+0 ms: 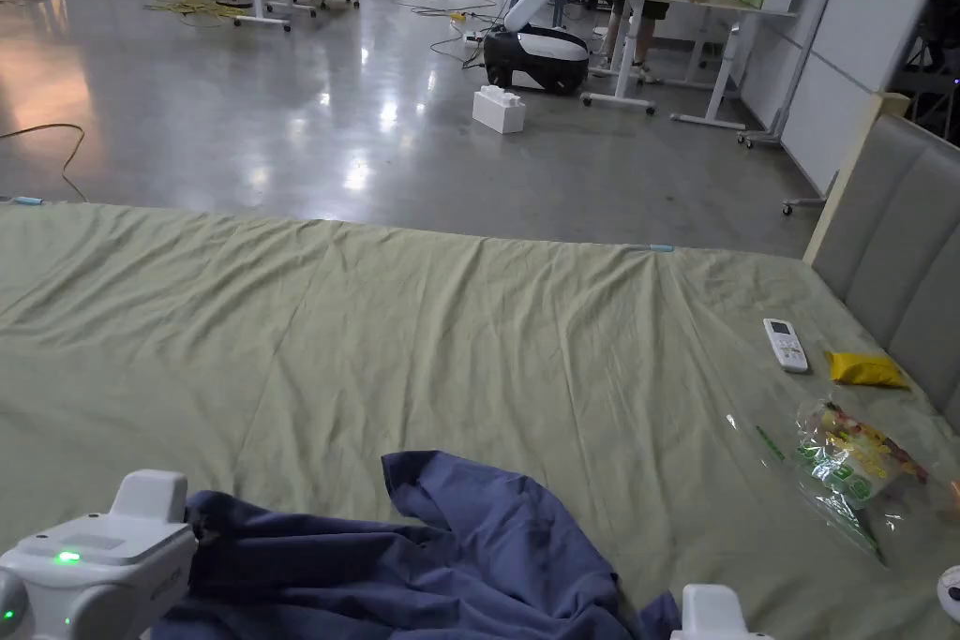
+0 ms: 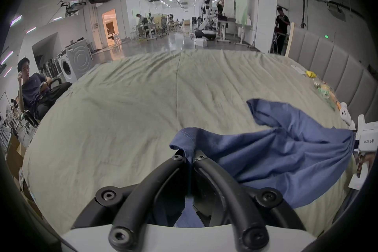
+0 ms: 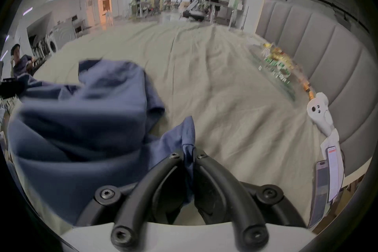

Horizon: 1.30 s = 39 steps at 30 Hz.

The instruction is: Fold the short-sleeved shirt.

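A dark blue short-sleeved shirt (image 1: 441,558) lies bunched at the near edge of a bed covered by a pale green sheet (image 1: 394,333). In the left gripper view my left gripper (image 2: 190,158) is shut on a hemmed edge of the shirt (image 2: 276,154), and cloth hangs stretched to the right. In the right gripper view my right gripper (image 3: 189,155) is shut on another edge of the shirt (image 3: 81,123), whose bulk sags to its left. In the head view the left gripper's white body (image 1: 94,567) sits bottom left and the right gripper's body (image 1: 714,616) bottom centre.
Along the bed's right side lie a white remote (image 1: 785,344), a yellow packet (image 1: 864,370) and a clear plastic bag (image 1: 848,473), beside a grey padded headboard (image 1: 891,239). A person sits at the bed's left (image 2: 34,90). Grey floor with desks and a robot lies beyond.
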Motion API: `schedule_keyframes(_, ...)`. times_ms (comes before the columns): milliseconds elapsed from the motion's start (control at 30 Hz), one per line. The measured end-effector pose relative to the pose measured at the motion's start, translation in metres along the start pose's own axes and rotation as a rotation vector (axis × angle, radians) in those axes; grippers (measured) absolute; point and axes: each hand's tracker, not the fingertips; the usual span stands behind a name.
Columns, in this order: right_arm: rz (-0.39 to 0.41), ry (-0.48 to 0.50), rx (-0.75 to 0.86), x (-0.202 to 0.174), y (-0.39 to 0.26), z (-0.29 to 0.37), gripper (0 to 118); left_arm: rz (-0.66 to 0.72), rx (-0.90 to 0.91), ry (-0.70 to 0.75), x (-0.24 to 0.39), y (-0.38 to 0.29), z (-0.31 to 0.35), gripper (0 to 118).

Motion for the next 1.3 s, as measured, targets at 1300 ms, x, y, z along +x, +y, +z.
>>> schedule_keyframes(1300, 0.018, -0.158, 0.646, 0.05, 0.309, 0.183, 7, 0.101, 0.427, 0.238, -0.128, 0.261, 0.142, 5)
